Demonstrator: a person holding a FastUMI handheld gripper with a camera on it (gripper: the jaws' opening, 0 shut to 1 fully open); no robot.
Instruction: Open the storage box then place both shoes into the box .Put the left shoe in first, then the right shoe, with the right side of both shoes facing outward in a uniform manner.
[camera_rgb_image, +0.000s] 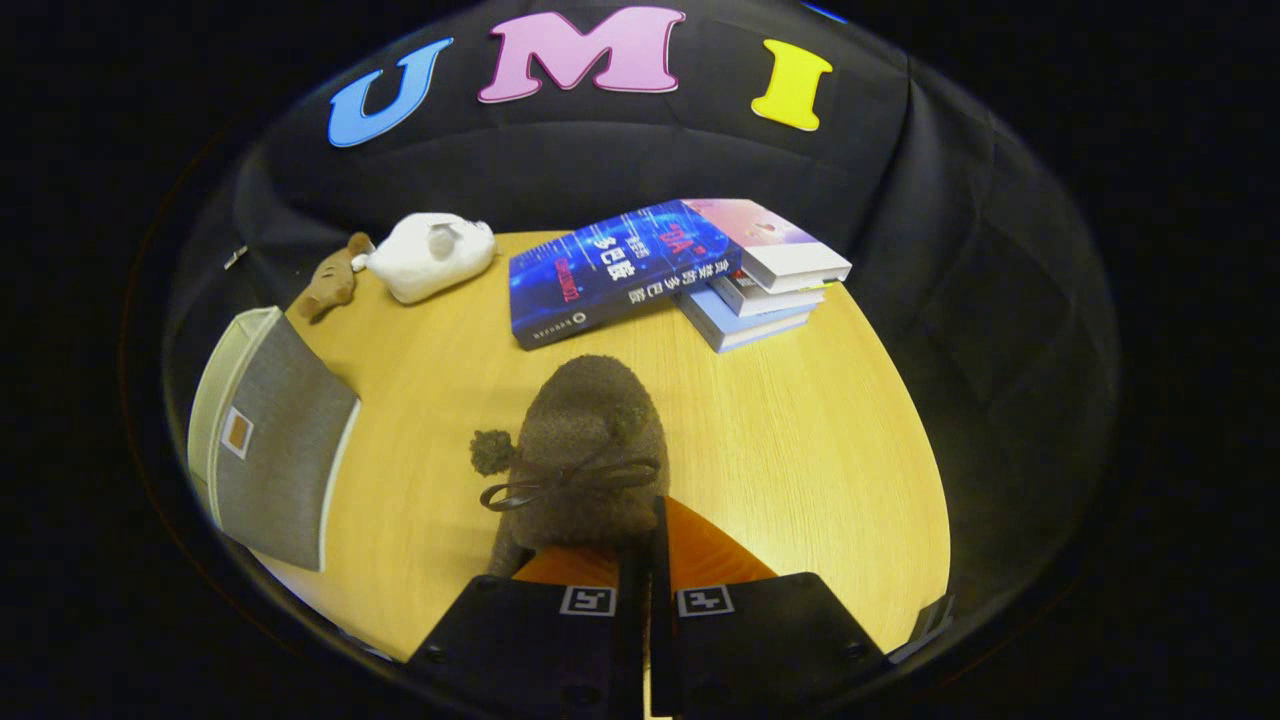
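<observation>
Shoe (585, 440): set on the table (800, 430), apparently pinched at its rim between the gripper (645, 540) fingers.
Books (680, 265): stacked beyond it.
Storage box (270, 440): placed left.
Toys (425, 255): laid behind the box.

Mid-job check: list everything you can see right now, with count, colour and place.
Fluffy shoe: one, brown with a bow and pompom, on the table just ahead of the tongs, its near end at their tips.
Storage box: one, grey with pale edges, lid closed, left of the shoe.
Books: four, a blue one leaning on a stack of three pale ones, beyond the shoe.
White plush: one, white, at the table's far side left of the books.
Brown plush: one, brown, beside the white plush.
Table: one, light wood.
Tongs: one pair, fingers drawn together; whether they pinch the shoe I cannot tell.
</observation>
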